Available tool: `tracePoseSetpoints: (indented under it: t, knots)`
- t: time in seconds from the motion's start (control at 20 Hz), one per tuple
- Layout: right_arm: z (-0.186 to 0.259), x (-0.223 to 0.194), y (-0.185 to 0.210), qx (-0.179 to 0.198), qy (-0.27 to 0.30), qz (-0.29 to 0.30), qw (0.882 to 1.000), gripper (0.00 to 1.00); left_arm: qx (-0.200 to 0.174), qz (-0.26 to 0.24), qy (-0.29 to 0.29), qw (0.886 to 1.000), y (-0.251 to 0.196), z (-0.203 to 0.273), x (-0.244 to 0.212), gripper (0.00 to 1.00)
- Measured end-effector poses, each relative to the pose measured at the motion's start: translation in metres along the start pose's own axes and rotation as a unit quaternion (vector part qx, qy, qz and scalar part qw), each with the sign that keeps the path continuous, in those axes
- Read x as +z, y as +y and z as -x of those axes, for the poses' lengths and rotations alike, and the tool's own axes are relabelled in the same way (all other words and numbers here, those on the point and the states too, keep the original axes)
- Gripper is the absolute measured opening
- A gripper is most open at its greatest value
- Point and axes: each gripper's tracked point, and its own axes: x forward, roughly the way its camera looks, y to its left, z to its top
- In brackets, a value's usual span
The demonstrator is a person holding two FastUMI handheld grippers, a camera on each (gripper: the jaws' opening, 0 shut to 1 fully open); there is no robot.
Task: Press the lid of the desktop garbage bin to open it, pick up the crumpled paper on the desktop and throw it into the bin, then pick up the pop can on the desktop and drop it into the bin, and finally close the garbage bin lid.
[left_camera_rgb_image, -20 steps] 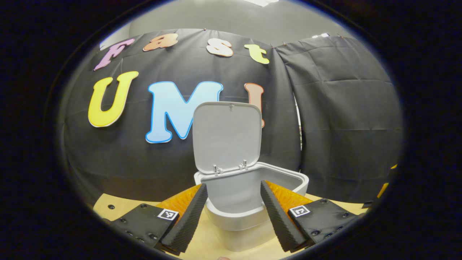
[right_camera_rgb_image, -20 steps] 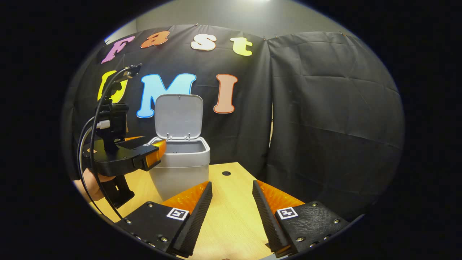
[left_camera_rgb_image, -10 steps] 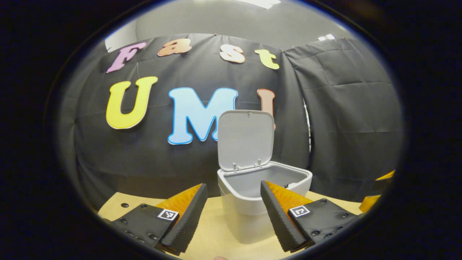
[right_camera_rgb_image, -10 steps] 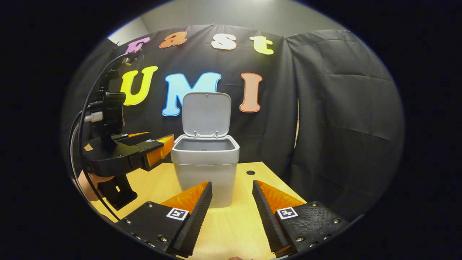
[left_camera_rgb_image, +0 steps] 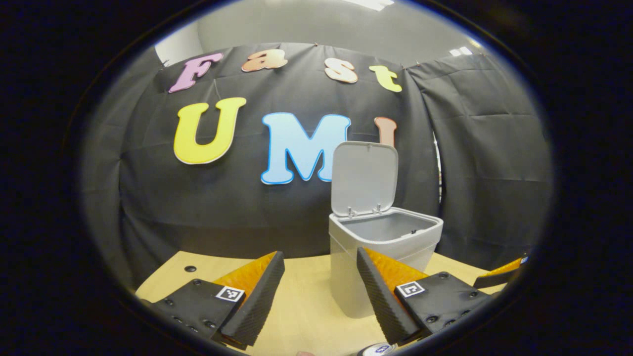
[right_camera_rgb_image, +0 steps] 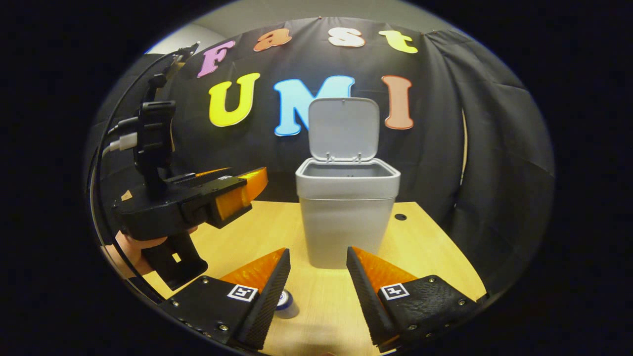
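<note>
The grey desktop bin [left_camera_rgb_image: 383, 257] [right_camera_rgb_image: 346, 222] stands on the wooden table with its lid [left_camera_rgb_image: 364, 175] [right_camera_rgb_image: 343, 127] raised upright at the back. My left gripper [left_camera_rgb_image: 319, 296] is open and empty, a short way in front of the bin and to its left. In the right gripper view that left gripper [right_camera_rgb_image: 242, 184] hangs above the table left of the bin, held by a hand [right_camera_rgb_image: 131, 244]. My right gripper [right_camera_rgb_image: 316, 291] is open and empty, in front of the bin. A pop can [right_camera_rgb_image: 286, 302] [left_camera_rgb_image: 378, 349] stands on the table just under its left finger.
The wooden table [right_camera_rgb_image: 257, 237] has a small dark hole [right_camera_rgb_image: 400, 216] behind the bin on the right and another hole [left_camera_rgb_image: 190, 269] at the far left. Black cloth walls close off the back and the right side.
Both grippers have drawn back from the bin, which now looks smaller and farther off. The pop can has come into sight at the bottom of both views. The lid stays up.
</note>
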Motion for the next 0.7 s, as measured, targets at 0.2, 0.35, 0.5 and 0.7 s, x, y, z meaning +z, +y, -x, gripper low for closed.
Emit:
tracePoseSetpoints:
  t: [0.2,0.35,0.5,0.7]
  knots:
    - [-0.013,-0.022,0.033,0.054,0.043,0.019,0.997,0.75,0.022,0.002,0.000,1.000,0.023,0.016,-0.002,0.96]
    - [-0.022,-0.038,0.046,0.082,0.078,0.032,0.993,0.76,0.037,0.001,0.003,0.999,0.032,0.019,-0.014,1.00]
    - [-0.028,-0.048,0.056,0.094,0.103,0.041,0.989,0.76,0.050,0.009,0.008,0.999,0.045,0.029,-0.018,1.00]
    - [-0.037,-0.063,0.056,0.091,0.133,0.040,0.986,0.76,0.062,0.008,0.012,0.998,0.057,0.041,-0.021,1.00]
